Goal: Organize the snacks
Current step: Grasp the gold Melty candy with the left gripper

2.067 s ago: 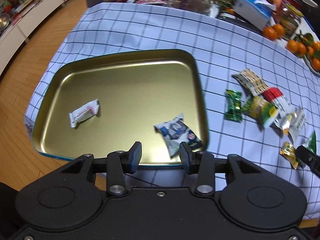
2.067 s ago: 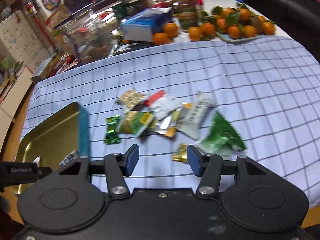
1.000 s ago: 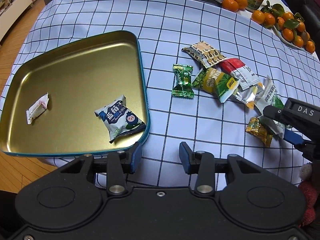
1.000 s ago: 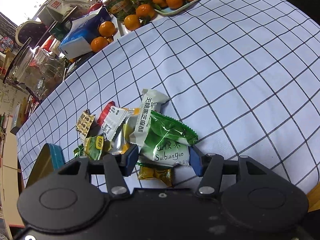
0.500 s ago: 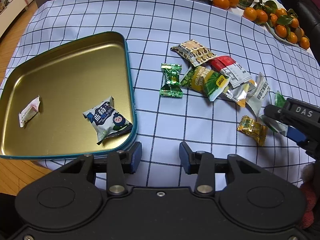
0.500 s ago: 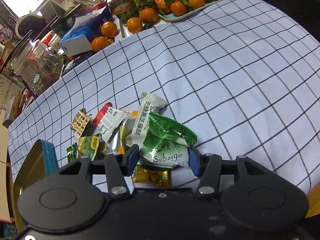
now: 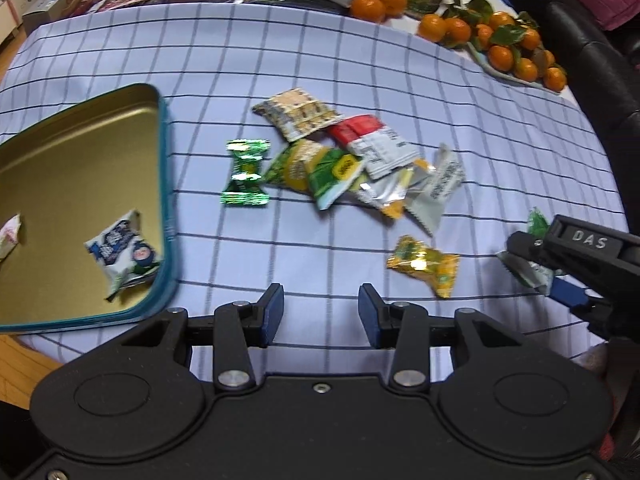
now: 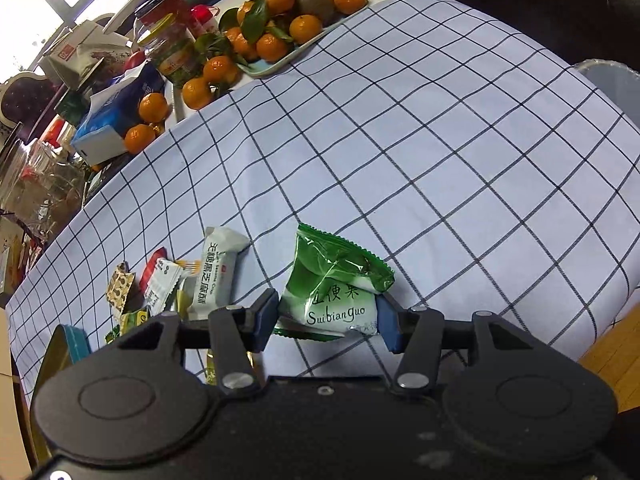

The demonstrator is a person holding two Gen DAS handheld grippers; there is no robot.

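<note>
Green pack sits right between your right gripper's pads, long axis pointing away from you, jaws at its sides though contact isn't clear; in the left view it looks lifted near the front-right cloth edge. Your left gripper is empty, jaws apart, nearest the gold candy just ahead-right, then the snack pile. Tin lies far left of the pack with two snacks inside, so carry leftward over open cloth in front of the pile.
</note>
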